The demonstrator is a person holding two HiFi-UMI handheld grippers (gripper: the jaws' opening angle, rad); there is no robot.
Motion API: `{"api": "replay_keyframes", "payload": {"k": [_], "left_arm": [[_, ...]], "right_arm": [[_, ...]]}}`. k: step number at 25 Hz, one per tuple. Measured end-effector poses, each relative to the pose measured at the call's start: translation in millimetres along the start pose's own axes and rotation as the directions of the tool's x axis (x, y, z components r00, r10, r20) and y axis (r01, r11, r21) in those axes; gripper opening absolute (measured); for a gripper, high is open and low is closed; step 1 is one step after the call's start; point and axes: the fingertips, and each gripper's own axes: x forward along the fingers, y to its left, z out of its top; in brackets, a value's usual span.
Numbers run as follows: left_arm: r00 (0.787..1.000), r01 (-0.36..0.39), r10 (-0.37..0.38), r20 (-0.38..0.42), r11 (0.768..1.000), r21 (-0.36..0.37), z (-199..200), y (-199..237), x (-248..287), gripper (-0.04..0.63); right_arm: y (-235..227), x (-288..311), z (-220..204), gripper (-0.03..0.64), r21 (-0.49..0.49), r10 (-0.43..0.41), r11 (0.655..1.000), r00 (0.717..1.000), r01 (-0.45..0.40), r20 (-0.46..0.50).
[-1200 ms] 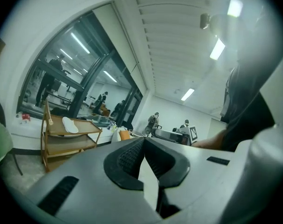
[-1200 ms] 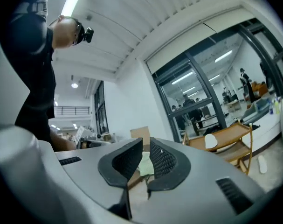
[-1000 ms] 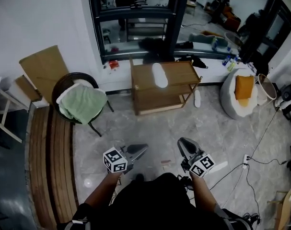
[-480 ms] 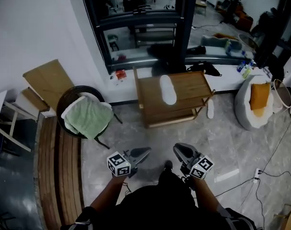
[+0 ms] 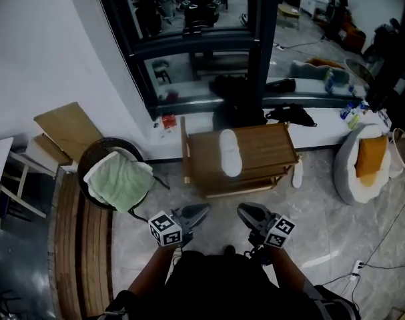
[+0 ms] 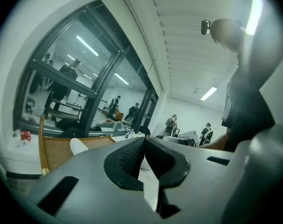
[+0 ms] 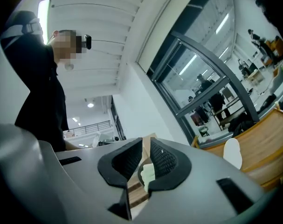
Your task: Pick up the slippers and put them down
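1. Left tool [image 5: 197,213] and right tool [image 5: 246,211] have been brought nearer the worktop [image 5: 269,142], likely for the slippers.
2. Both are kept clenched, empty.
3. One slipper [image 5: 230,153] is seen atop it, the other slipper [image 5: 297,173] beside.

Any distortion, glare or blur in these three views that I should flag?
Head view: dim, dark corners, window frame bowed, yet the white slipper on the wooden rack reads sharply. Left gripper view: heavy fisheye, black corners, bright lamp flare top right. Right gripper view: same fisheye; mosaic patch over a face.
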Motion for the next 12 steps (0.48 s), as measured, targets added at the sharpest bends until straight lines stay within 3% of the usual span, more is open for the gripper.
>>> {"api": "replay_keyframes", "payload": {"k": [6,12], "left_arm": [[1.0,0.003,-0.004,-0.023,0.999,-0.037,5,45,31,0.011],[0.997,0.074,-0.075,-0.023,0.997,-0.039,23,104,57,0.011]], "right_arm": [[-59,11,19,0.028,0.057,-0.049,0.997,0.998,0.046,0.047],[-123,43,26,0.028,0.057,-0.138,0.989,0.99,0.136,0.035]]}}
